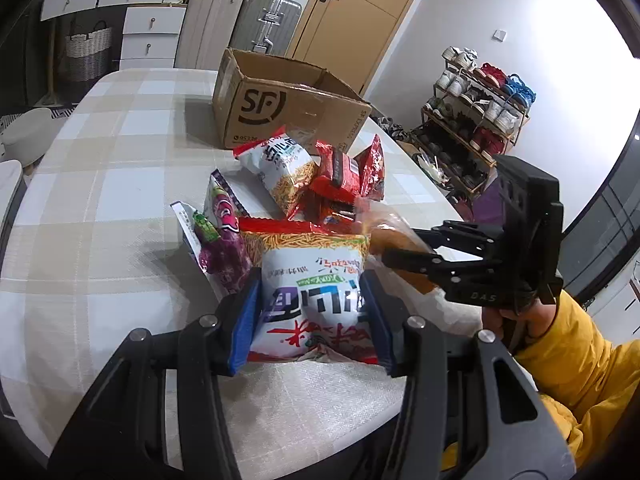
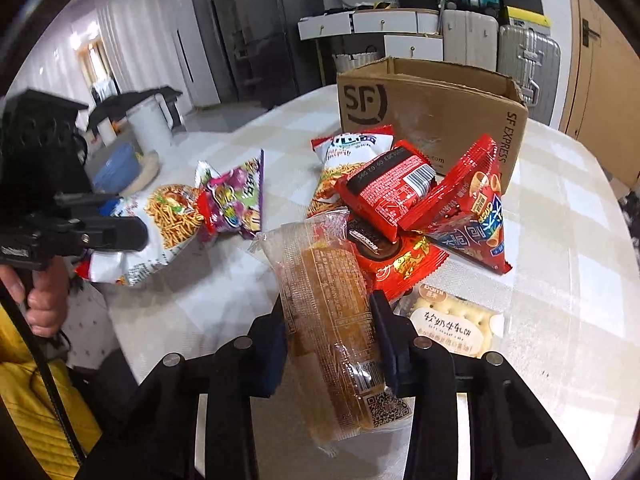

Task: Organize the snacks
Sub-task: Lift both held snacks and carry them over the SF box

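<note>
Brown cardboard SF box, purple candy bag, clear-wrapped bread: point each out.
Brown cardboard SF box (image 2: 432,120), right wrist view, front wall.
Purple candy bag (image 2: 236,200), right wrist view, printed face.
Clear-wrapped bread (image 2: 328,312), right wrist view, mid-loaf.

box interior (image 1: 280,68) hidden, cracker pack (image 2: 452,328) half-covered — bread bag (image 1: 384,232) blurred

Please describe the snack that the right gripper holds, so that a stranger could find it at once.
Start at the open cardboard box on the checked table. In front lies a snack pile; nearest, the right gripper clamps a long cake. Only its wrapper is clear, showing golden-brown cake.
</note>
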Demonstrator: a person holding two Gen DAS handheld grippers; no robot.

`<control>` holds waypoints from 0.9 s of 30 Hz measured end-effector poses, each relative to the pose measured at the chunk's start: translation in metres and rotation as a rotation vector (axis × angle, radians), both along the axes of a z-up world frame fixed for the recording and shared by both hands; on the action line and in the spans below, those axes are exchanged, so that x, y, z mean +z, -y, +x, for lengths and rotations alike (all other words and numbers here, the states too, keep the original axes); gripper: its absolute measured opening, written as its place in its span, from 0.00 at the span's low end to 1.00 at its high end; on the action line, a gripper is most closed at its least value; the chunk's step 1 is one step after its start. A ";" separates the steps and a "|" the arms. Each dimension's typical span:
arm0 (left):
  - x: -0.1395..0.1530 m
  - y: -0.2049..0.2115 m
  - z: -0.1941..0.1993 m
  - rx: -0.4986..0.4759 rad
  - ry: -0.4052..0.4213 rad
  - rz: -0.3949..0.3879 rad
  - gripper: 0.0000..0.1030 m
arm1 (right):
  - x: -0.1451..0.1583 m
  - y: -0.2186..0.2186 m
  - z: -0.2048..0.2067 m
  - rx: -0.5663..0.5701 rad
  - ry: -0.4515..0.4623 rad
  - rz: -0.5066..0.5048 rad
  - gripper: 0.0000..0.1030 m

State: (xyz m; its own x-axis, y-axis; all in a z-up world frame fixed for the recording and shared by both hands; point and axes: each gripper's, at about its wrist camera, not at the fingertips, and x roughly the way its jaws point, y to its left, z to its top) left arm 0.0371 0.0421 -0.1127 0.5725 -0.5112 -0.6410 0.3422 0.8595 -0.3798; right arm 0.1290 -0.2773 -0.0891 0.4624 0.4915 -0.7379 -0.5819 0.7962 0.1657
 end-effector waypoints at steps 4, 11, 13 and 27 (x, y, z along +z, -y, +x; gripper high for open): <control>0.005 -0.002 -0.003 0.004 0.007 -0.004 0.44 | 0.009 0.009 -0.003 -0.022 -0.001 0.060 0.37; 0.019 0.001 -0.003 -0.004 0.033 0.016 0.44 | 0.022 0.030 -0.006 -0.046 -0.024 0.225 0.37; 0.027 0.001 -0.003 -0.005 0.053 0.028 0.44 | 0.025 0.037 -0.009 -0.060 -0.022 0.255 0.37; 0.081 0.013 0.014 0.036 0.112 0.080 0.44 | 0.078 0.071 -0.013 -0.141 0.040 0.446 0.37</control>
State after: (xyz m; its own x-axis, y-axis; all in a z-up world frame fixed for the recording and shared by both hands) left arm 0.0510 0.0295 -0.0315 0.6598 -0.4388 -0.6100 0.3473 0.8980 -0.2703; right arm 0.1162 -0.3481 -0.0115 0.5717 0.6868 -0.4489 -0.4859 0.7243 0.4892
